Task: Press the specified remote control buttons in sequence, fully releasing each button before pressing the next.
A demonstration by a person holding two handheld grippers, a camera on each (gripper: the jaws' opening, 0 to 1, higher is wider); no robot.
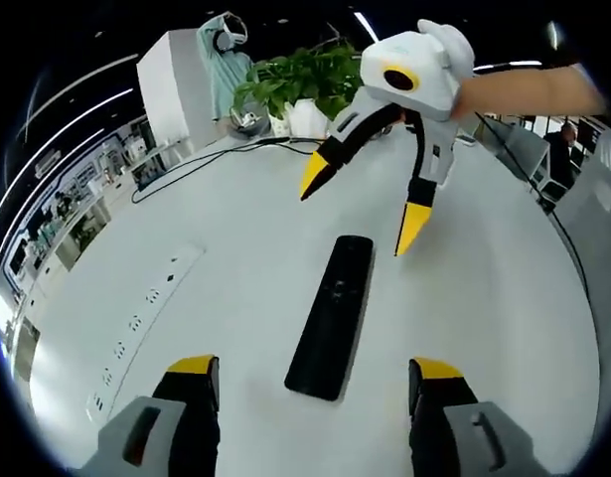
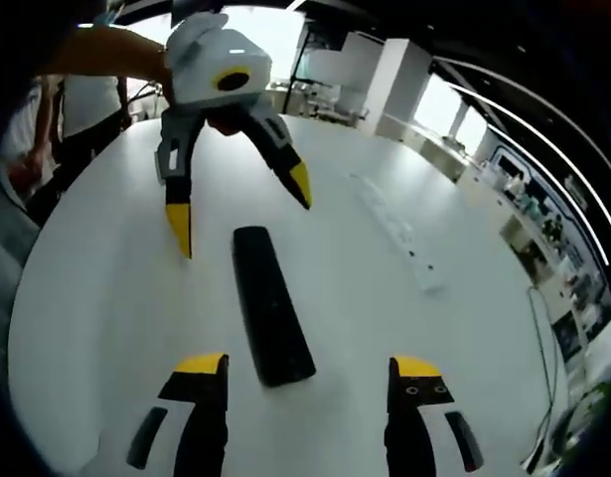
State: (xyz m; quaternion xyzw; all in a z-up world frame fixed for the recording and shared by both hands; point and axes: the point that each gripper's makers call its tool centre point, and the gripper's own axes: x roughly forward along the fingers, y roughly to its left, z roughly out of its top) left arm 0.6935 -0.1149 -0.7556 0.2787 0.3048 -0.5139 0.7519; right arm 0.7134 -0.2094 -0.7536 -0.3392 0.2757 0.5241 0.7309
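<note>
We hold left gripper [image 1: 315, 383] and right gripper [image 2: 305, 383] wide | straddling remote [image 1: 332, 316] on counter [image 1: 235, 248] | framing buttons, none pressed yet

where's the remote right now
The remote lies flat on the white table, midway between the two open grippers, left gripper and right gripper; the inset power strip runs along its left.
</note>
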